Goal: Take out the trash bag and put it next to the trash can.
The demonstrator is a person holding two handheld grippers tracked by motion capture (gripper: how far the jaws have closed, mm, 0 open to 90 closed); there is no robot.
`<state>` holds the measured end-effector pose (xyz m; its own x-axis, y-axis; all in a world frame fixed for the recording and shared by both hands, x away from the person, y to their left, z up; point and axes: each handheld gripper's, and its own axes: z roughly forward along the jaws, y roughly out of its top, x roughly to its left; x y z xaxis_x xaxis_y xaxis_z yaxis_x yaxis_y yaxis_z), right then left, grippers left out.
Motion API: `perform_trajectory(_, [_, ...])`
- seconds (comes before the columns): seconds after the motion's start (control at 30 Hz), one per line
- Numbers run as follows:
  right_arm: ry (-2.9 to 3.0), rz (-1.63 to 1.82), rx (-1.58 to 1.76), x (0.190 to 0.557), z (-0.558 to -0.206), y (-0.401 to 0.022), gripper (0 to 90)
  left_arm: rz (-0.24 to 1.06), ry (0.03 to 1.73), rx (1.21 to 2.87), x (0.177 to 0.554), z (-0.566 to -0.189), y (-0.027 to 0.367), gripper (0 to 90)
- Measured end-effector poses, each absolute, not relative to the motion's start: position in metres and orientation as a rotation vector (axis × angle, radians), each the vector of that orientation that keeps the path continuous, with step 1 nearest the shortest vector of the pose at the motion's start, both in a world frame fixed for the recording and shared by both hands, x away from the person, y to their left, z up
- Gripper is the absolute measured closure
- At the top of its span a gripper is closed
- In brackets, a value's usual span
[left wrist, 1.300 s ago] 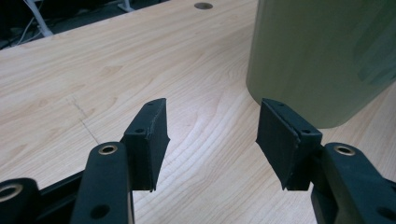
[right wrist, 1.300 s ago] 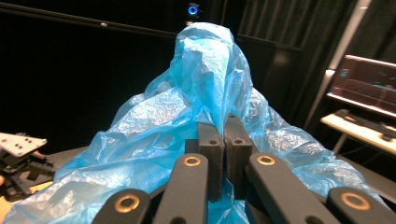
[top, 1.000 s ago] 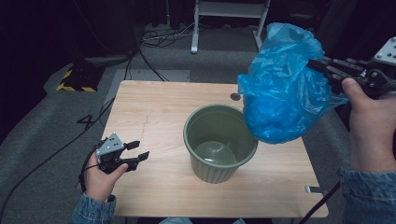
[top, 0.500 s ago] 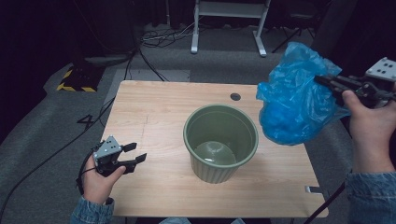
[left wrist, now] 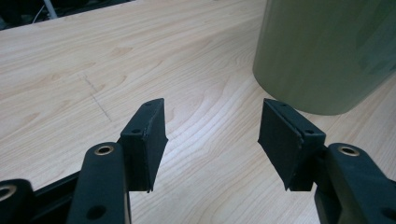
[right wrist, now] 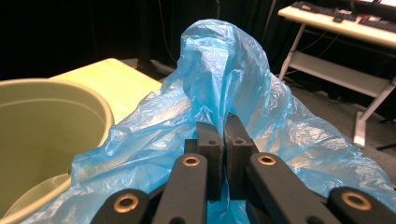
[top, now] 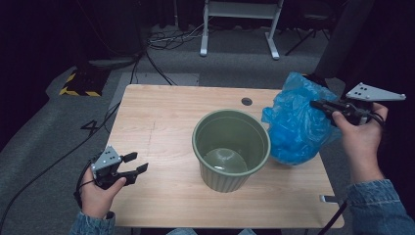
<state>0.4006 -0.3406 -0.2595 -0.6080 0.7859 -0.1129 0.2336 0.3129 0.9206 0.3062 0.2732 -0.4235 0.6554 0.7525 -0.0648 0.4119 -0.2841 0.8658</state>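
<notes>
Nearest us, the left gripper [top: 132, 163] is hovering by the desk's [top: 166, 122] near left corner, its two flat black jaws standing wide apart with nothing between them. The left gripper view is picking up the pale wood grain, a faint pencil line, and the smooth matte side of one round green plastic bin [left wrist: 327, 51], rim flaring at mid-desk in the high view. Moving right, the right gripper [top: 320, 105] is sitting over the desk's right edge, jaws pinched tight on one crinkly, glossy blue plastic bag [top: 296, 125], which is bulging just beside the bin's rim. The right gripper view is catching the bag's [right wrist: 233, 88] peaked, wrinkled film. Beyond the far edge, cables are lying on grey carpet
</notes>
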Motion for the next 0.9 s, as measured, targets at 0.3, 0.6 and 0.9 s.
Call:
perform_trajectory(0.3, [2.111,1.271,0.913,0.413,-0.302,-0.328,86.5,0.447,0.923,1.914,0.302,-0.424,0.276,41.6])
perform_trajectory(0.6, [2.056,1.359,1.014,0.404,-0.317,-0.334,53.2,0.438,0.921,1.919,0.305,-0.425,0.274,41.7])
perform_trajectory(0.9, [1.996,1.427,1.009,0.377,-0.300,-0.339,30.2,0.427,0.905,1.933,0.306,-0.426,0.269,40.1])
